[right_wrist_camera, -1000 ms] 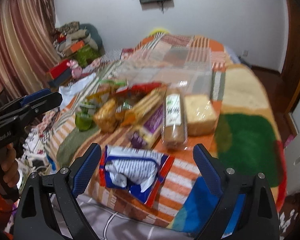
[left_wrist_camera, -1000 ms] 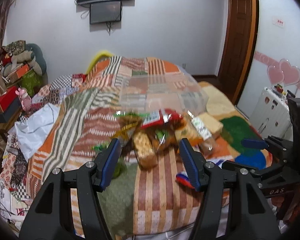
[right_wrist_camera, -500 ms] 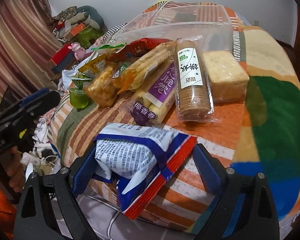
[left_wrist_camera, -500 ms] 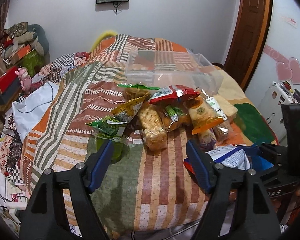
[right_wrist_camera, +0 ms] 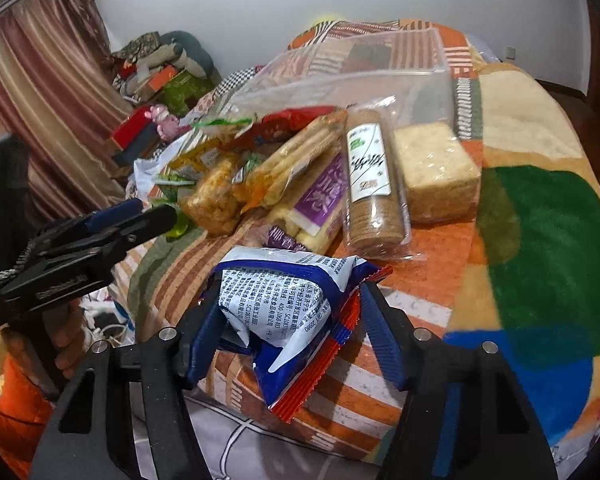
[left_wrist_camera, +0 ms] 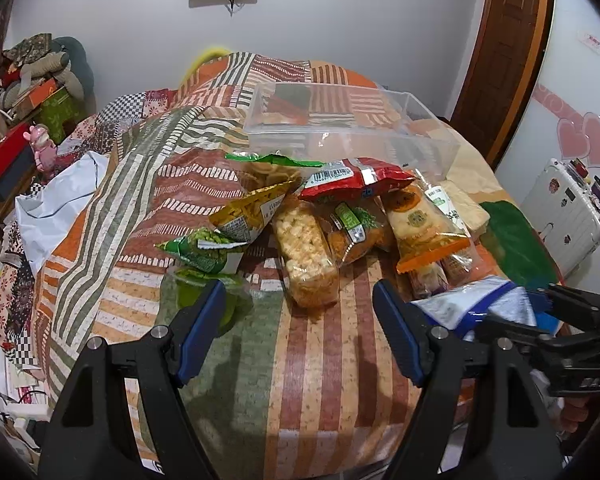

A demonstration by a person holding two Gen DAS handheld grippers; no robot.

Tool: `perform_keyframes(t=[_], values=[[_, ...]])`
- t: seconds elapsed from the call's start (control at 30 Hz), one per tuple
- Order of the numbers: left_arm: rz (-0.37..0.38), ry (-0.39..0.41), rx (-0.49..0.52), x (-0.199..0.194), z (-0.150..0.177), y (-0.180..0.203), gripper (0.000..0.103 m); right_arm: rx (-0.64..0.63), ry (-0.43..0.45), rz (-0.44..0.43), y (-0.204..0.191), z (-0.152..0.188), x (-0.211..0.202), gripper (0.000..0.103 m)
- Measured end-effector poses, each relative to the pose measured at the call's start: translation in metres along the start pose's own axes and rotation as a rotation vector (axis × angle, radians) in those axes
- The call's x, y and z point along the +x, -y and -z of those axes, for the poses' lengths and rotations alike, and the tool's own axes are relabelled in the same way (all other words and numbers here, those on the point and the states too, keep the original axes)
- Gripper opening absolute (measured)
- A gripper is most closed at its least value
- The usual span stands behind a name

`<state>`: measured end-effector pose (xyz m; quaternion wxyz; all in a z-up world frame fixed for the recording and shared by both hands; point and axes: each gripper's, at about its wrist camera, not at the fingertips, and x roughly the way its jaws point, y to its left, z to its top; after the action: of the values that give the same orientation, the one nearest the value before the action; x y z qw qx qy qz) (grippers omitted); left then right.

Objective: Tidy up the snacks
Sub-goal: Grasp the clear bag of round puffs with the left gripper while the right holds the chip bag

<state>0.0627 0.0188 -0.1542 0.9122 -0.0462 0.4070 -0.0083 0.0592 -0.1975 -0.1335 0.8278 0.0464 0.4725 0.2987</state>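
Note:
A blue and white snack bag [right_wrist_camera: 284, 292] with a red edge lies at the near edge of the bed. My right gripper [right_wrist_camera: 290, 296] is closing on it; both pads press its crumpled sides. The same bag [left_wrist_camera: 480, 304] shows at the right of the left wrist view. My left gripper [left_wrist_camera: 298, 286] stands open over the striped blanket with nothing between its fingers, just short of a puffed rice pack [left_wrist_camera: 306, 252] and a green jelly cup [left_wrist_camera: 204, 296]. Behind them lie a red bag [left_wrist_camera: 352, 178], a biscuit sleeve [right_wrist_camera: 370, 184] and a clear plastic bin [left_wrist_camera: 352, 136].
A square cracker block [right_wrist_camera: 432, 172] lies right of the biscuit sleeve. A white suitcase [left_wrist_camera: 560, 216] stands to the right of the bed. Boxes and bundled cloth [left_wrist_camera: 32, 92] are piled on the left, by a curtain [right_wrist_camera: 40, 80]. A hand [right_wrist_camera: 64, 344] holds the left gripper.
The right jaws have come in from wide apart onto the blue and white bag, crumpling it. The left gripper has sunk toward the bed and opened wider.

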Motion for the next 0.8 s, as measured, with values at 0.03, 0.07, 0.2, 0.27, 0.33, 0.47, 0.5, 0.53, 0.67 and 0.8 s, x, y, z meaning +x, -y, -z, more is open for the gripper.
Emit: perform_keyframes(t=[0.03, 0.07, 0.2, 0.27, 0.33, 0.47, 0.5, 0.53, 0.67, 0.8], values=[[0.008, -0.005, -0.006, 0.003, -0.002, 0.0, 0.075, 0.001, 0.01, -0.003, 0.001, -0.001, -0.004, 0.062], [0.02, -0.012, -0.011, 0.005, -0.003, -0.001, 0.075, 0.001, 0.017, -0.005, 0.0, -0.002, -0.006, 0.062], [0.044, -0.04, -0.029, 0.019, -0.01, -0.002, 0.067, -0.009, 0.076, 0.007, 0.002, -0.009, -0.024, 0.062], [0.053, -0.058, -0.036, 0.027, -0.012, -0.002, 0.06, -0.008, 0.109, 0.011, 0.003, -0.013, -0.032, 0.062], [0.05, -0.076, -0.042, 0.037, -0.014, -0.001, 0.053, -0.011, 0.132, 0.024, 0.001, -0.02, -0.035, 0.062], [0.055, -0.108, -0.068, 0.056, -0.015, -0.003, 0.052, -0.008, 0.177, 0.045, 0.004, -0.026, -0.042, 0.062], [0.06, -0.113, -0.074, 0.06, -0.016, -0.003, 0.052, -0.004, 0.185, 0.048, 0.006, -0.029, -0.043, 0.062], [0.064, -0.115, -0.075, 0.063, -0.017, -0.002, 0.052, -0.002, 0.191, 0.052, 0.007, -0.03, -0.044, 0.062], [0.044, -0.104, -0.054, 0.069, -0.017, 0.003, 0.044, 0.019, 0.21, 0.058, 0.013, -0.035, -0.042, 0.062], [0.035, -0.098, -0.036, 0.064, -0.013, 0.004, 0.038, 0.039, 0.217, 0.048, 0.014, -0.036, -0.044, 0.062]])
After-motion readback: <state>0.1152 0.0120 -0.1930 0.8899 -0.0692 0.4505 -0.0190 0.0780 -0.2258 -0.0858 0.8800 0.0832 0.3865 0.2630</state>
